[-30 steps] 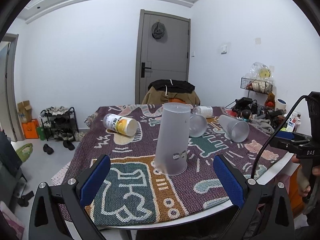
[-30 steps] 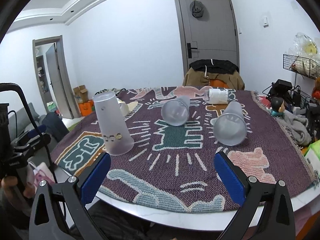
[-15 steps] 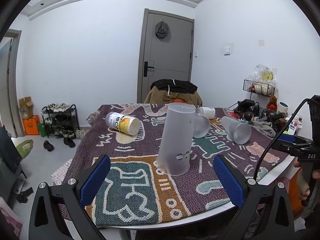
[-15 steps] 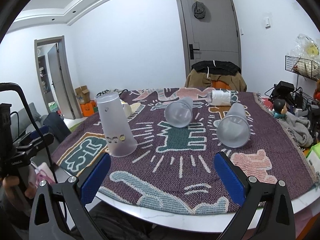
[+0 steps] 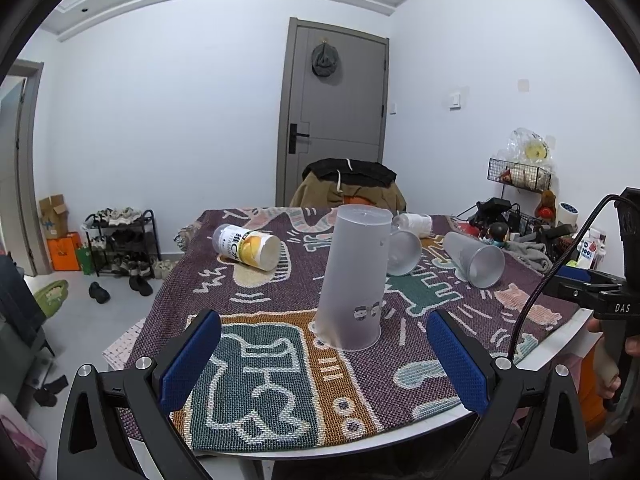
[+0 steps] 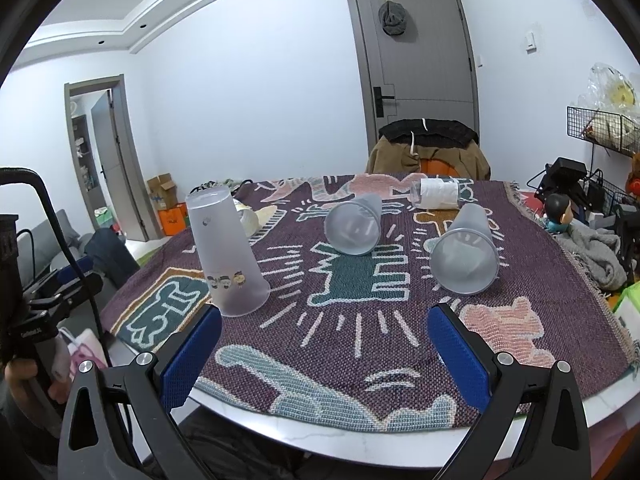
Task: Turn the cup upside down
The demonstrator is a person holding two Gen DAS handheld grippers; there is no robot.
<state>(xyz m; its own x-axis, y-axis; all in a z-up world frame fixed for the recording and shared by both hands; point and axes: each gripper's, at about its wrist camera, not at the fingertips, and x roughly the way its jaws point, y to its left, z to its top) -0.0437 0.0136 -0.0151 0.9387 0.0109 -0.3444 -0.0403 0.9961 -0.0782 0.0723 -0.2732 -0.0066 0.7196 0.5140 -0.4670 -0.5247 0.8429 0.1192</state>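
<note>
A frosted plastic cup (image 5: 354,278) stands upside down, mouth on the patterned cloth, also in the right wrist view (image 6: 224,252). My left gripper (image 5: 324,360) is open and empty, a little in front of it at the table's near edge. My right gripper (image 6: 324,354) is open and empty at the near edge. Two more frosted cups lie on their sides: one in the middle (image 6: 354,224), one to the right (image 6: 466,256); they also show in the left wrist view (image 5: 402,252) (image 5: 474,260).
A yellow-labelled bottle (image 5: 248,246) lies on its side at the back left of the round table (image 6: 400,430). A white-labelled bottle (image 6: 436,193) lies at the back. A chair with clothes (image 5: 348,186) stands behind. Clutter and a wire rack (image 5: 520,174) sit at the right.
Both grippers have drifted slightly; the views shifted a little. The upside-down cup stays in place and nothing was taken hold of.
</note>
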